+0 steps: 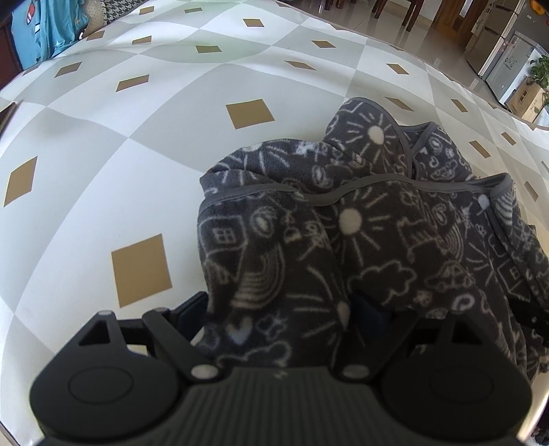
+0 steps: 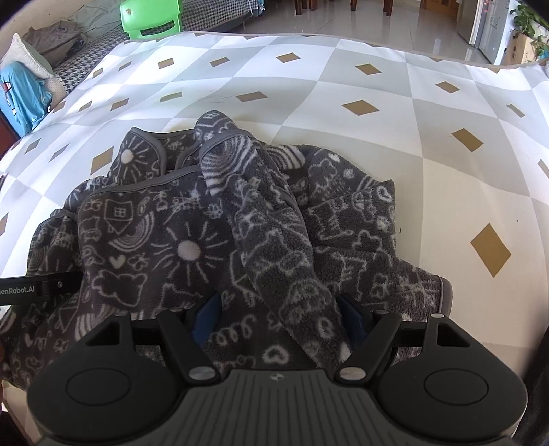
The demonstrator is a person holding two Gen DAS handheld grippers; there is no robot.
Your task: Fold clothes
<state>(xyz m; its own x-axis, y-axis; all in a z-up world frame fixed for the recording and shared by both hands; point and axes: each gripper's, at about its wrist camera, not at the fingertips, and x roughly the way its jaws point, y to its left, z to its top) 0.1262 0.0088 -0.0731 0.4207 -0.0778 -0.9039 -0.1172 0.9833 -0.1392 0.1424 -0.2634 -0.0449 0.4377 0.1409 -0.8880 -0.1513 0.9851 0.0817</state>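
A dark grey fleece garment [image 1: 360, 219] with white doodles of suns, clouds and houses lies bunched on a checked mat [image 1: 137, 144]. My left gripper [image 1: 281, 308] grips a thick fold of it, which fills the wide space between the jaws. In the right wrist view the same garment [image 2: 164, 247] spreads across the middle, with a sleeve [image 2: 260, 212] running up over it. My right gripper [image 2: 278, 315] is shut on the sleeve's near end and the cloth under it. The left gripper's black body [image 2: 34, 286] pokes from under the cloth at the left edge.
The grey and white mat [image 2: 394, 144] with gold diamonds covers the floor all round. A blue garment [image 2: 24, 96] and a houndstooth sofa [image 2: 79, 68] sit at the far left, with a green plastic chair [image 2: 151, 19] behind. Tiled floor and a fridge [image 1: 507, 58] lie beyond the mat.
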